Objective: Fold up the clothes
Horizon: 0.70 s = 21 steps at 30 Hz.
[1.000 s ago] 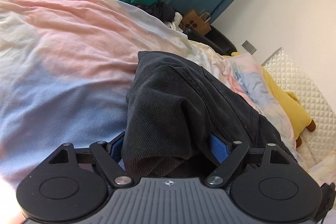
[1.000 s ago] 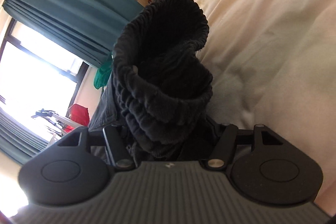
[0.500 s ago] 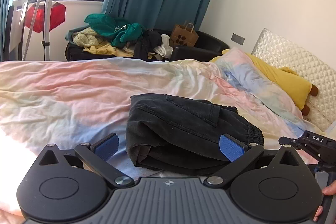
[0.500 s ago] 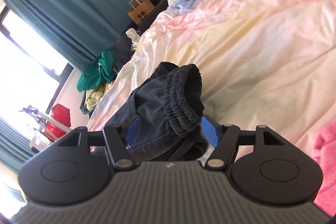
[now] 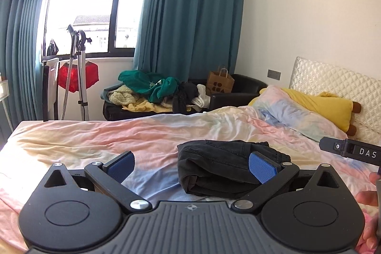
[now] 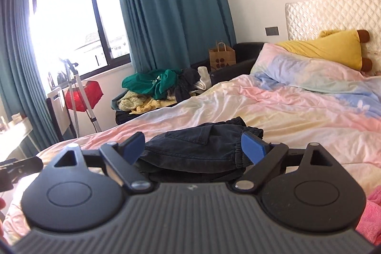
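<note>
Folded black denim shorts [image 5: 219,166] lie on the pastel bed cover [image 5: 119,135], seen in both views; in the right wrist view they [image 6: 195,146] lie just beyond the fingers. My left gripper [image 5: 190,167] is open and empty, raised back from the shorts, with its right blue pad [image 5: 262,170] in front of them. My right gripper [image 6: 194,146] is open and empty, pulled back above the shorts' near edge. Part of the right gripper tool also shows in the left wrist view [image 5: 350,151].
A pink fluffy garment [image 6: 371,218] lies at the bed's near right. Pillows [image 5: 297,116] and a yellow plush [image 5: 321,106] lie by the quilted headboard. A pile of clothes [image 5: 152,92] and a paper bag [image 5: 219,82] sit on a black sofa past the bed. A garment steamer [image 5: 76,77] stands by the window.
Both grippers let go of the black shorts, opened and pulled up and back. The shorts now lie folded on the bed.
</note>
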Available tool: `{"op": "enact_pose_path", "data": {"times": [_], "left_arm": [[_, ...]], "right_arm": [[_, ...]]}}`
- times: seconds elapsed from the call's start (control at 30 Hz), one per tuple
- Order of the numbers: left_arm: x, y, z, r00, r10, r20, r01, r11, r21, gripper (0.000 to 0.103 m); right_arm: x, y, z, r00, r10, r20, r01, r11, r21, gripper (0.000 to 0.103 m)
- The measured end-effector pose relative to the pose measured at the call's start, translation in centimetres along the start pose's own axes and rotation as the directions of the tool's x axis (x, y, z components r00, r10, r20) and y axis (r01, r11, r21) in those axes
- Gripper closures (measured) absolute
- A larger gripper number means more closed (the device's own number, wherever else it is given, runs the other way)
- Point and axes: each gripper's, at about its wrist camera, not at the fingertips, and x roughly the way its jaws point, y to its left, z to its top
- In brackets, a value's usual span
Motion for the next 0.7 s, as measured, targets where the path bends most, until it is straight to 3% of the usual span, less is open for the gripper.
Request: {"op": "enact_pose_path", "data": {"times": [0.17, 0.3, 0.7], "left_arm": [[-2.5, 0.7, -1.6, 0.999, 0.038, -0.007, -0.038, 0.999, 0.032, 0.0], [-2.4, 1.2, -3.3, 0.997, 0.08, -0.008, -0.079, 0.995, 0.065, 0.0], [0.9, 3.4, -6.8, 0.994, 0.069, -0.081, -0.067, 0.997, 0.037, 0.0]], "right_arm": [[-1.9, 3.3, -2.2, 0.999, 0.049, 0.02, -0.047, 0.996, -0.071, 0.014], [-1.3, 4.5, -4.1, 1.0, 0.027, 0.005, -0.026, 0.993, -0.114, 0.014], [0.8, 4.6, -7.1, 0.999, -0.036, -0.008, 0.035, 0.994, -0.1, 0.014]]}}
